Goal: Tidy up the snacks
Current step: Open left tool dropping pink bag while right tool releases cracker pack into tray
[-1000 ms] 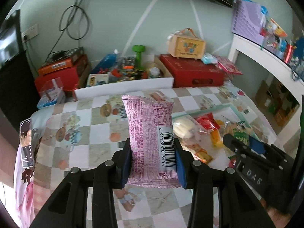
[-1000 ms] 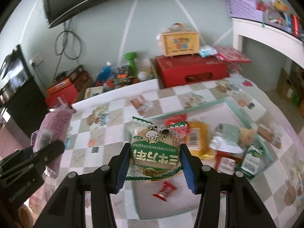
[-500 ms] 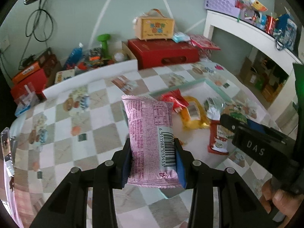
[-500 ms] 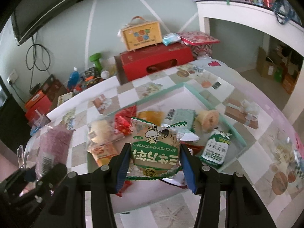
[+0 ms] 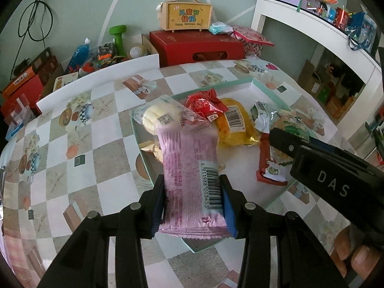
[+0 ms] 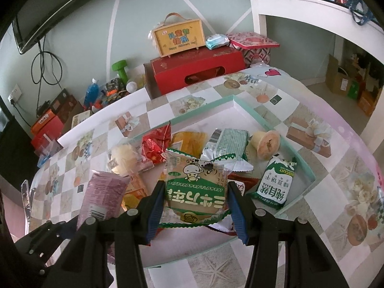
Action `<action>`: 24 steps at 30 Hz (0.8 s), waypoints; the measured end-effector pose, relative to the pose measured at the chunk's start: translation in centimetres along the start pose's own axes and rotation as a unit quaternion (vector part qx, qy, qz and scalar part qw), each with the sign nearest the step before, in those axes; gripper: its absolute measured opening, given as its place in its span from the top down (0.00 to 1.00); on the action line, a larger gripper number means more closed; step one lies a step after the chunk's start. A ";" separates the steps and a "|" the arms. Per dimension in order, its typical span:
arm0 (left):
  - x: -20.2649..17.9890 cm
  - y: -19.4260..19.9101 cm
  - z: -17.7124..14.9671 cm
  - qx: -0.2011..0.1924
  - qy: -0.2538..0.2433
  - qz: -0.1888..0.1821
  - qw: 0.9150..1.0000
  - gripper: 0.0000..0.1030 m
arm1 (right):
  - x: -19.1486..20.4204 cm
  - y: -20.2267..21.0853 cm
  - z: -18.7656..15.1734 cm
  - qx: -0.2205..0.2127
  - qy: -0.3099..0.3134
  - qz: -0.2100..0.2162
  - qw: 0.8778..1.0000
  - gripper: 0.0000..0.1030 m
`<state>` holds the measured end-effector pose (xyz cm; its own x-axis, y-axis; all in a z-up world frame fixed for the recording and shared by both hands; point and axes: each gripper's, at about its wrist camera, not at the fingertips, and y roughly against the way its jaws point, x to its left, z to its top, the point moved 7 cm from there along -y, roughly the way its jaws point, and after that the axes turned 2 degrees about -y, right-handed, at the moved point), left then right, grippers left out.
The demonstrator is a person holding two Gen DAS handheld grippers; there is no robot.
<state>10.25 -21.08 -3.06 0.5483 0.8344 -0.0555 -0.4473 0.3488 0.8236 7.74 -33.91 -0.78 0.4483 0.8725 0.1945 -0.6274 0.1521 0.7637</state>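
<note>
Both tools hover over the mint-rimmed tray [image 6: 273,129] on the tabletop [image 5: 79,148], so each packet can drop among the snacks inside. Left tool [image 5: 193,207]: jaws have just been opening, pink packet [image 5: 189,168] between them, pads touching its sides. Right tool [image 6: 195,212] pinches the green-and-white biscuit pack [image 6: 195,187] over the tray's near edge
</note>
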 end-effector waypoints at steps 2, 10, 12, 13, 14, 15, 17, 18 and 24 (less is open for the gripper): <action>0.0 0.1 0.1 -0.002 0.001 0.001 1.000 0.46 | -0.1 -0.1 0.0 0.002 -0.001 -0.002 1.000 0.48; 0.3 1.1 0.3 -0.009 0.005 0.002 1.000 0.44 | -0.2 -0.2 -0.1 0.005 0.002 -0.004 1.000 0.46; 0.7 1.3 0.3 -0.010 0.011 0.006 1.000 0.40 | -0.2 -0.3 -0.1 0.006 0.003 -0.006 1.000 0.45; 1.0 1.5 0.3 -0.011 0.015 0.009 1.000 0.38 | -0.2 -0.3 -0.2 0.007 0.002 -0.008 1.000 0.44; 1.2 1.6 0.4 -0.012 0.018 0.011 1.000 0.32 | -0.3 -0.3 -0.2 0.007 0.000 -0.007 1.000 0.43; 1.6 1.8 0.4 -0.014 0.023 0.014 1.000 0.30 | -0.3 -0.3 -0.2 0.007 -0.001 -0.008 1.000 0.42; 2.2 2.1 0.4 -0.017 0.031 0.016 0.999 0.30 | -0.4 -0.3 -0.2 0.007 0.000 -0.010 1.000 0.35; 2.5 2.3 0.3 -0.017 0.036 0.018 0.999 0.30 | -0.5 -0.3 -0.2 0.006 0.000 -0.012 1.000 0.34; 5.0 3.4 -0.4 -0.028 0.075 0.041 0.996 0.11 | 0.2 0.1 -0.2 0.004 0.013 -0.012 1.000 0.15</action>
<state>11.16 -15.57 -0.80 0.3985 0.9140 -0.0756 -0.5273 0.2958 0.7965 7.66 -33.63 -0.82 0.4473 0.8800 0.1599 -0.6116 0.1705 0.7726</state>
